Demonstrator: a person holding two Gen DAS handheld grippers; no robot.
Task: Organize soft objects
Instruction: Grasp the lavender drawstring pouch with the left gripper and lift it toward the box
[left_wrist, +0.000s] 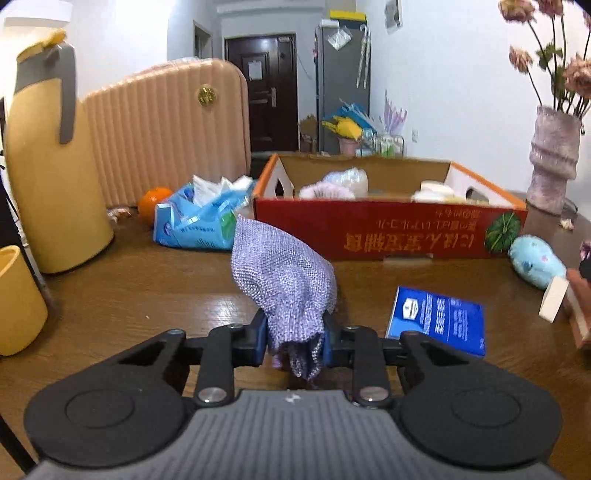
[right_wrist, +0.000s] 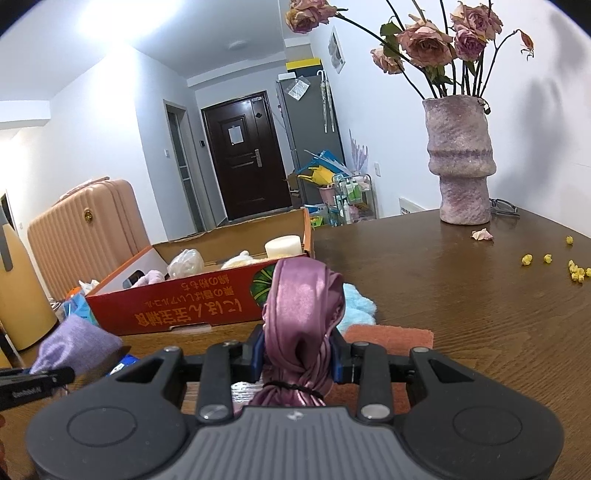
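Wooden table (right_wrist: 461, 295): box (left_wrist: 369, 229) ahead holds several soft items; left gripper (left_wrist: 294, 338) clamps purple cloth (left_wrist: 284, 280), right gripper (right_wrist: 297, 356) clamps pink satin pouch (right_wrist: 301, 314), both unplaced.

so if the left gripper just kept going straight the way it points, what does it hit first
Probably the red cardboard box: the left gripper, shut on the purple mesh cloth, faces its near wall across bare table. Depth is hard to judge; pointing downward, it might meet the tabletop first.
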